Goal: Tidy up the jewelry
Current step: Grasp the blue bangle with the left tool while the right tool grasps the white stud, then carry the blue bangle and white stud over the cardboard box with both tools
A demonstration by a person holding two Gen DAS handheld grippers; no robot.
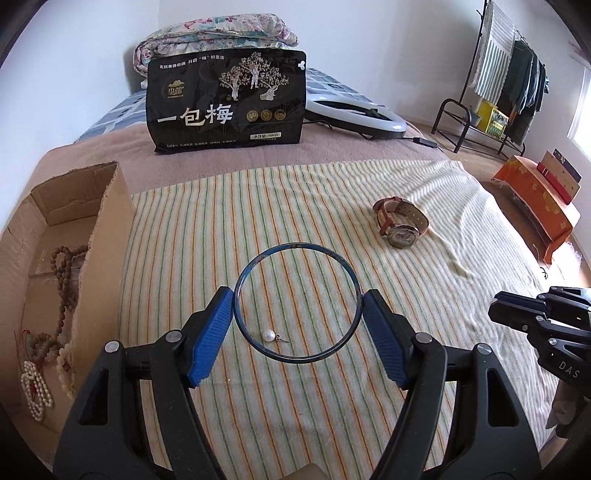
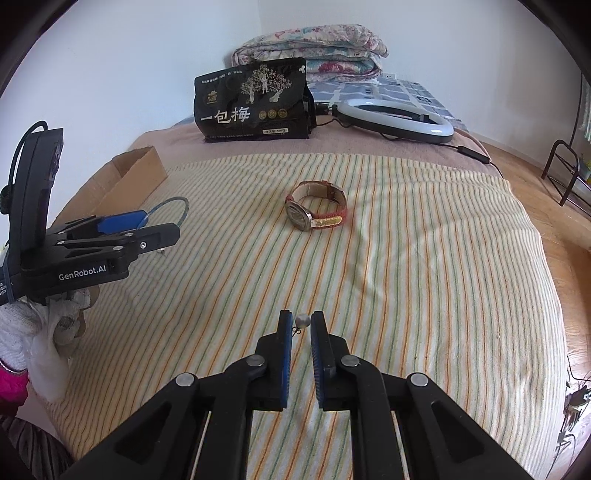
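Note:
My left gripper (image 1: 297,300) is shut on a thin blue bangle (image 1: 295,244), its blue pads pressing the ring's left and right sides above the striped towel (image 1: 295,192). Seen through the bangle, a pearl stud earring (image 1: 268,336) lies on the towel. My right gripper (image 2: 300,319) is shut on a second pearl earring (image 2: 302,320), pinched at its fingertips just over the towel (image 2: 406,258). A brown-strapped wristwatch (image 1: 400,221) (image 2: 316,210) lies further back. The left gripper (image 2: 147,223) with the bangle (image 2: 173,201) shows at the left of the right wrist view, and the right gripper (image 1: 496,314) at the right edge of the left wrist view.
An open cardboard box (image 1: 103,236) (image 2: 136,173) at the left holds bead strings (image 1: 64,273) and pearl strands (image 1: 35,387). Behind stand a black snack bag (image 1: 225,103), a ring light (image 1: 354,114) and folded quilts (image 1: 218,33). The bed edge drops to wooden floor at the right.

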